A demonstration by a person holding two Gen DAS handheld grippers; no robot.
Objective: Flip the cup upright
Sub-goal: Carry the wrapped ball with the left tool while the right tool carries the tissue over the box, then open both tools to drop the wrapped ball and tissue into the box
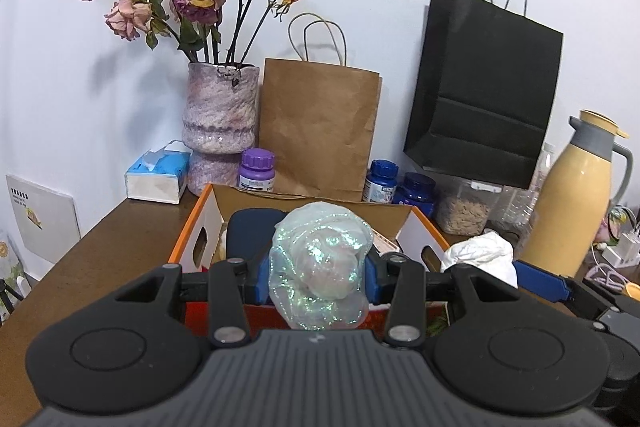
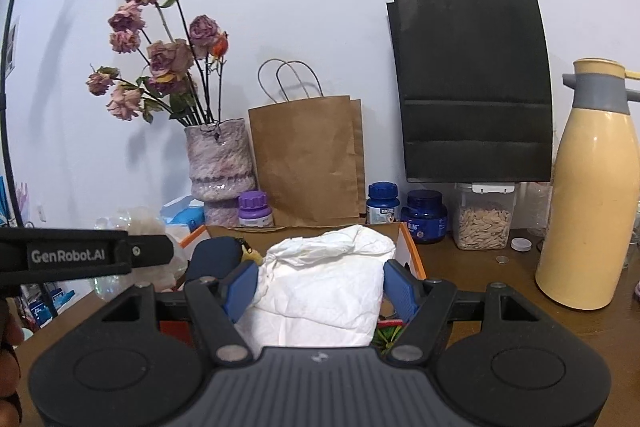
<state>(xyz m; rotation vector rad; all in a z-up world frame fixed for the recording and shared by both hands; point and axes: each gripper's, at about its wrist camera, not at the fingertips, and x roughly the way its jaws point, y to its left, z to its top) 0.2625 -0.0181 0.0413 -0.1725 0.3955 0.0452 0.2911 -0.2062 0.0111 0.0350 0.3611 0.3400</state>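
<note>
No bare cup shows in either view. My left gripper (image 1: 318, 267) is shut on a bundle wrapped in iridescent translucent film (image 1: 320, 247), held over an orange-edged open cardboard box (image 1: 188, 235). My right gripper (image 2: 322, 287) is shut on a crumpled white paper bundle (image 2: 320, 279) above the same box (image 2: 412, 255). In the left wrist view the white bundle (image 1: 480, 255) sits to the right, with a blue finger (image 1: 540, 277) of the right gripper beside it. What the wrappings hold is hidden.
Along the wall stand a vase of dried roses (image 1: 220, 115), a brown paper bag (image 1: 320, 131), a black paper bag (image 1: 488, 87), pill bottles (image 1: 256, 171), a seed container (image 2: 484, 219) and a yellow jug (image 2: 588, 195). A tissue box (image 1: 158, 175) sits at the left.
</note>
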